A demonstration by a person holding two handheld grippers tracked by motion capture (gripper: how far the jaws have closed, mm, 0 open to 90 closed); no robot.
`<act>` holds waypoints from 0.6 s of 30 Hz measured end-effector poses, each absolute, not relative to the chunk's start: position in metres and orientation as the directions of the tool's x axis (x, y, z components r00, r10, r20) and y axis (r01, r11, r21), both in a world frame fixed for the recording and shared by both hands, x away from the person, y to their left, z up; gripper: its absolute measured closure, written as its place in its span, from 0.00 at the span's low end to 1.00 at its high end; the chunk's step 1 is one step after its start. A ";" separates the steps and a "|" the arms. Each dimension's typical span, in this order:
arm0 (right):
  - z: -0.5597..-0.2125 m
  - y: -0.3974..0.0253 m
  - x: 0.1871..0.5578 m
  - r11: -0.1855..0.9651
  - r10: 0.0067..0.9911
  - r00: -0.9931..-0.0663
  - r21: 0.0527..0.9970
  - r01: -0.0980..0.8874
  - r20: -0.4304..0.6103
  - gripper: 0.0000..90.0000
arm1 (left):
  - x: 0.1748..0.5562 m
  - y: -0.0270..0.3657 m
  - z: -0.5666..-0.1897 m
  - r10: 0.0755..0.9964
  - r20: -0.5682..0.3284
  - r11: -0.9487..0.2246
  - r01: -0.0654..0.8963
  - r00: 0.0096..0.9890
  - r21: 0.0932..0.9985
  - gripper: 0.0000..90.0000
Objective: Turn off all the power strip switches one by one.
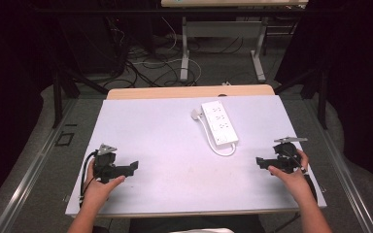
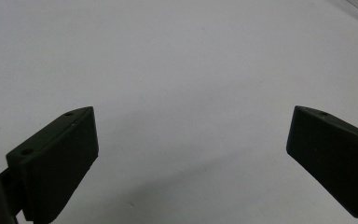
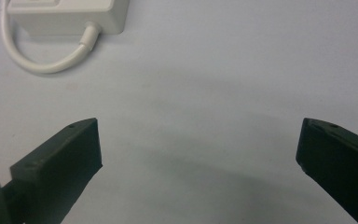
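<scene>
A white power strip (image 1: pixel 219 122) lies on the counter (image 1: pixel 165 145), cord (image 1: pixel 221 149) looped. Left gripper (image 1: pixel 134 166) and right gripper (image 1: pixel 259 160) rest apart, fingers spread wide, empty.

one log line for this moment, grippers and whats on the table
left gripper: open, empty, near left of table | right gripper: open, empty, near right | power strip: far centre-right, cord looped beside it, untouched

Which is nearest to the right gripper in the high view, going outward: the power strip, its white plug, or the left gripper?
1. Power strip, up and inward from the right gripper.
2. White plug, just beyond the strip's far end.
3. Left gripper, across the table near its left edge.
</scene>
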State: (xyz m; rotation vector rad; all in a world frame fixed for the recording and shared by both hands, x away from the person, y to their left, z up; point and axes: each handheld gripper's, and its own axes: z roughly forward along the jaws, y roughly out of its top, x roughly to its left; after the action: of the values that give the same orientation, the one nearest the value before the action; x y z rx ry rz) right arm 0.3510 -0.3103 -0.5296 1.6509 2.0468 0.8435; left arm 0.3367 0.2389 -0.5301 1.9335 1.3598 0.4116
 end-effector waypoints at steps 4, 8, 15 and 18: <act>-0.523 -0.308 0.347 0.144 0.966 -0.250 0.657 0.740 0.070 0.00 | 0.338 0.238 -0.531 0.909 -0.146 -0.176 0.677 0.391 0.715 0.03; -0.520 -0.303 0.347 0.166 0.960 -0.274 0.666 0.727 0.060 0.01 | 0.338 0.238 -0.530 0.909 -0.146 -0.178 0.678 0.391 0.713 0.03; -0.514 -0.289 0.354 0.208 0.947 -0.318 0.680 0.703 0.039 0.06 | 0.335 0.239 -0.530 0.908 -0.140 -0.181 0.673 0.394 0.718 0.03; -0.511 -0.280 0.359 0.214 0.944 -0.326 0.676 0.705 0.041 0.09 | 0.335 0.239 -0.530 0.908 -0.138 -0.183 0.671 0.395 0.718 0.03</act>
State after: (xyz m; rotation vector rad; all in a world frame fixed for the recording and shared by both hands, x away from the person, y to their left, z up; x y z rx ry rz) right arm 0.3587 -0.2803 -0.5112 1.5318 2.1139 0.8598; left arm 0.3354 0.2389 -0.5300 1.9335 1.3514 0.4183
